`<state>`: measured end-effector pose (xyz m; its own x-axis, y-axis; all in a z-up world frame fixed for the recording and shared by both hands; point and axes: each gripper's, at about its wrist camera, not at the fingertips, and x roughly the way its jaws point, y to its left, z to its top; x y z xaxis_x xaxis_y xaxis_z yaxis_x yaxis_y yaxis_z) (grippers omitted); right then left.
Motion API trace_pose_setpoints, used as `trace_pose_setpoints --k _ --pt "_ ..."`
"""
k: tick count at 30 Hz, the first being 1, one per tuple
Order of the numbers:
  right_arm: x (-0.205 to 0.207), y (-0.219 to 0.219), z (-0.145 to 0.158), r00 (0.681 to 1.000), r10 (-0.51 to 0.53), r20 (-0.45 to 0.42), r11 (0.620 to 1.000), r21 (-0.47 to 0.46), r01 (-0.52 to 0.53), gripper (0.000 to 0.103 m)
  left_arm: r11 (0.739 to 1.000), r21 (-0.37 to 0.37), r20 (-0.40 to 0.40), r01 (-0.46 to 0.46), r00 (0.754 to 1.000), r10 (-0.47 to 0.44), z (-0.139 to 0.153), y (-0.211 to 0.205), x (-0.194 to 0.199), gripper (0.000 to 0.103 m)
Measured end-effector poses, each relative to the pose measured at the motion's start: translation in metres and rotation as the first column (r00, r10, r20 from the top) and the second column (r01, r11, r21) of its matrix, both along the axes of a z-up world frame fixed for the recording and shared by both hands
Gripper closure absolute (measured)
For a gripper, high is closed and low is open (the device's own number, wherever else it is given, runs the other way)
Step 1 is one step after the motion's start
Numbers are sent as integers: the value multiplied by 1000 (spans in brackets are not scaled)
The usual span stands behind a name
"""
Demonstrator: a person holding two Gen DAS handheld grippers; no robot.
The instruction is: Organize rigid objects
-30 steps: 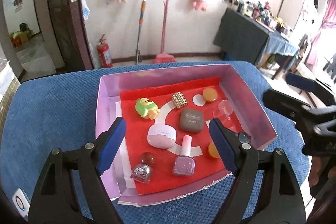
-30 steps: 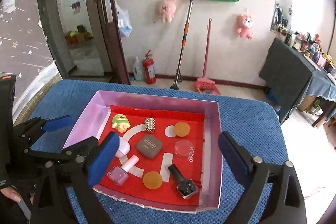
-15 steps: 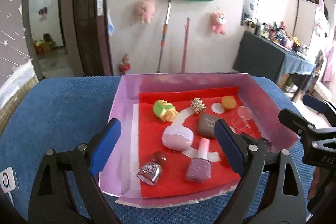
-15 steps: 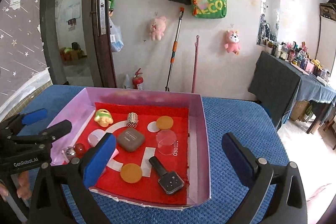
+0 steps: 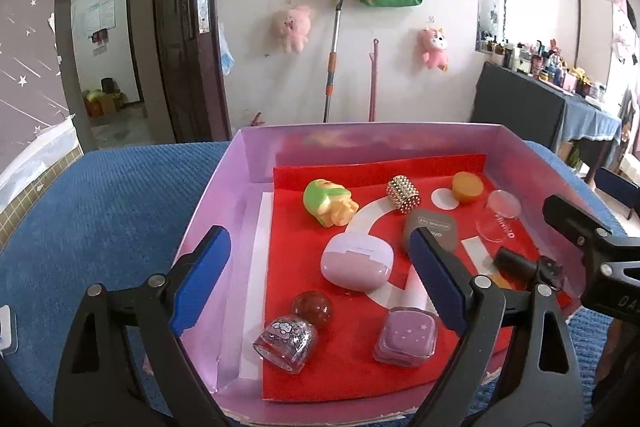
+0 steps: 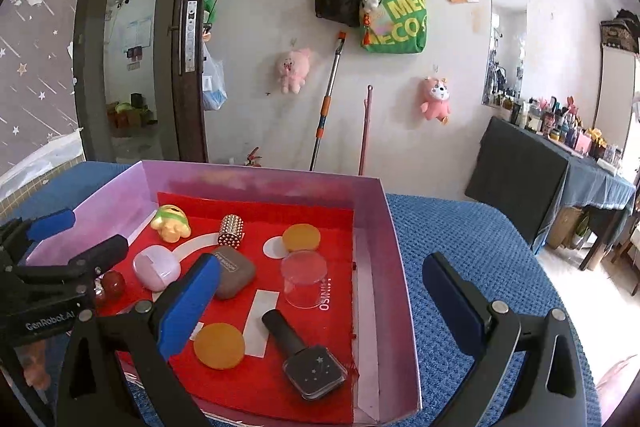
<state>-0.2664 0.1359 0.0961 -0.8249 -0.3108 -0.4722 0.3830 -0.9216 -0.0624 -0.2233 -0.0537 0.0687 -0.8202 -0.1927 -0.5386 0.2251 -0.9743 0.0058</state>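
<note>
Both grippers, left (image 5: 318,277) and right (image 6: 324,301), hang wide open and empty over the tray (image 5: 240,163). The pink case (image 5: 356,263) at its middle looks light, smooth, probably slippery; pinch its long sides.

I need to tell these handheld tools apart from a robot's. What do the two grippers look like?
Both look alike. The left gripper and the right gripper each have two black plastic fingers shaped as open triangular frames, with silver rivets and flat blue pads on the inner faces. The left one's body carries white lettering, GenRobot.AI. No cables or sleeves show.
</note>
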Motion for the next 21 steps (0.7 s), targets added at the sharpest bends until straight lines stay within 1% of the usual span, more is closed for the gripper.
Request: trace_pose_setpoints --k 5,9,12,15,21 --pt "-8 -1 -12 998 3 56 1000 -4 -3 0 999 26 16 21 1000 -22 -5 0 -2 12" --pt "-10 2 -15 997 -17 71 1000 -16 18 0 1000 23 8 19 1000 -19 -4 0 1 12" --pt "-11 1 -19 996 -11 87 1000 -13 13 0 1000 20 0 19 1000 -19 -4 -1 2 12" --pt "-7 -7 -21 997 -18 75 999 30 15 0 999 22 6 27 1000 -27 -5 1 2 12" --pt "-6 -2 -21 997 -24 72 1000 20 23 0 999 40 31 30 999 -32 -7 1 1 12"
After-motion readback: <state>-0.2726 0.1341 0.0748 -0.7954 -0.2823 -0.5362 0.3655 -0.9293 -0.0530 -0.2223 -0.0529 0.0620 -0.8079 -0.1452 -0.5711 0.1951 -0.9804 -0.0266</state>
